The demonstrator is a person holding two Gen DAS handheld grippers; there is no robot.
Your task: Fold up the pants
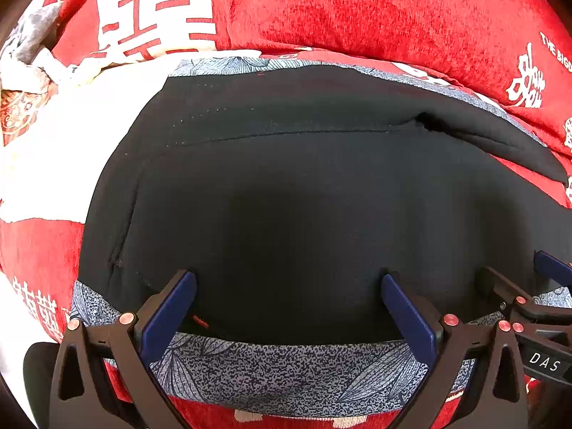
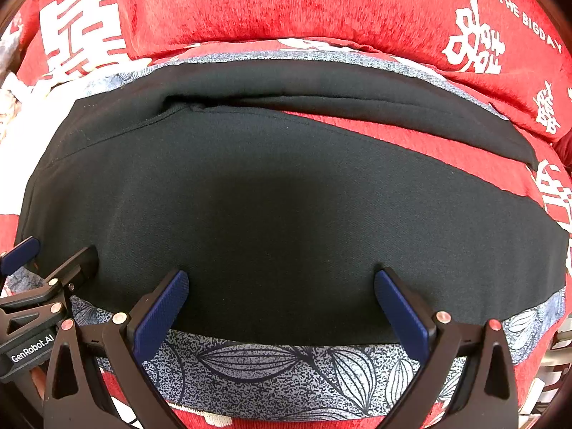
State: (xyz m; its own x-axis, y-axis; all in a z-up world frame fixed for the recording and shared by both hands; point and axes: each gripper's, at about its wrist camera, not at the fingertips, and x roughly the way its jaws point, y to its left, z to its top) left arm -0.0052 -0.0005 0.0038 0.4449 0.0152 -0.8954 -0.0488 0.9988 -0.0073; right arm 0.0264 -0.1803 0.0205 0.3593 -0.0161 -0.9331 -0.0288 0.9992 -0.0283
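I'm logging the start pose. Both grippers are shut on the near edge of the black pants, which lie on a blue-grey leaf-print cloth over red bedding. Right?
Not quite: both grippers are open, not shut on the pants. The left wrist view shows the left gripper spread wide over the black pants; the right wrist view shows the same for the right gripper. The leaf-print cloth and red bedding are as you said.
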